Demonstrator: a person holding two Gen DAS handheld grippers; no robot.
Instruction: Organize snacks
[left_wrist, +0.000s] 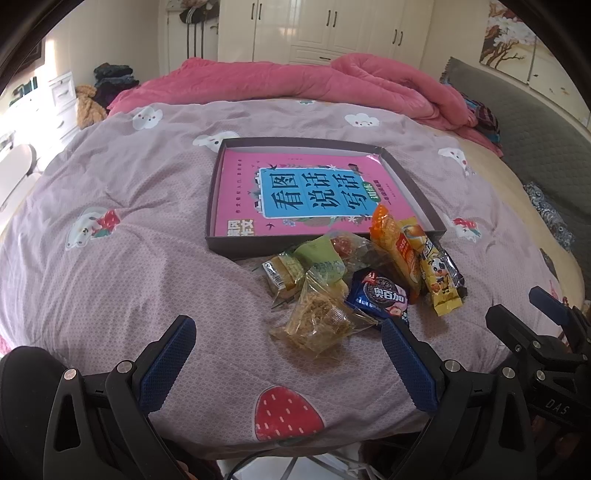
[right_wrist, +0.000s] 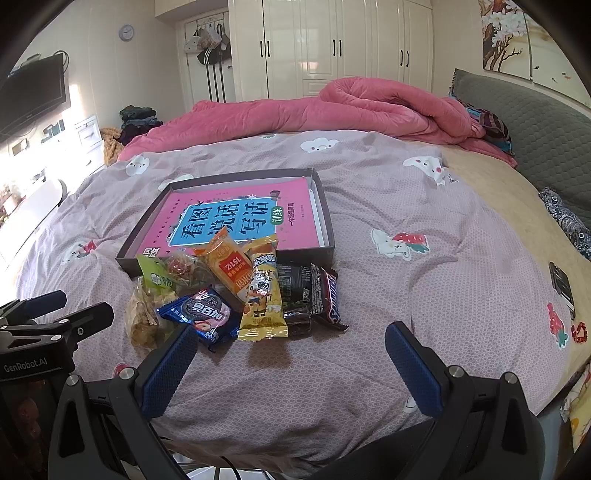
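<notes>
A pile of wrapped snacks lies on the bed just in front of a shallow dark box (left_wrist: 236, 248) (right_wrist: 131, 263) that holds a pink book (left_wrist: 240, 184) (right_wrist: 295, 221). The pile includes a clear bag of yellow crisps (left_wrist: 319, 325) (right_wrist: 142, 317), a blue cookie pack (left_wrist: 380, 297) (right_wrist: 201, 314), a yellow cartoon bar (left_wrist: 439, 284) (right_wrist: 263, 295), an orange packet (left_wrist: 397, 251) (right_wrist: 225, 264), a green packet (left_wrist: 325, 258) (right_wrist: 157, 277) and a Snickers bar (right_wrist: 327, 295). My left gripper (left_wrist: 288, 325) is open, close before the crisps. My right gripper (right_wrist: 291, 332) is open, just short of the yellow bar.
The purple patterned quilt (left_wrist: 147, 258) (right_wrist: 406, 295) covers the bed. A rumpled pink blanket (left_wrist: 295, 79) (right_wrist: 332, 107) lies behind the box. A grey headboard (right_wrist: 546, 133) runs along the right. A dark phone (right_wrist: 561, 288) rests at the right edge.
</notes>
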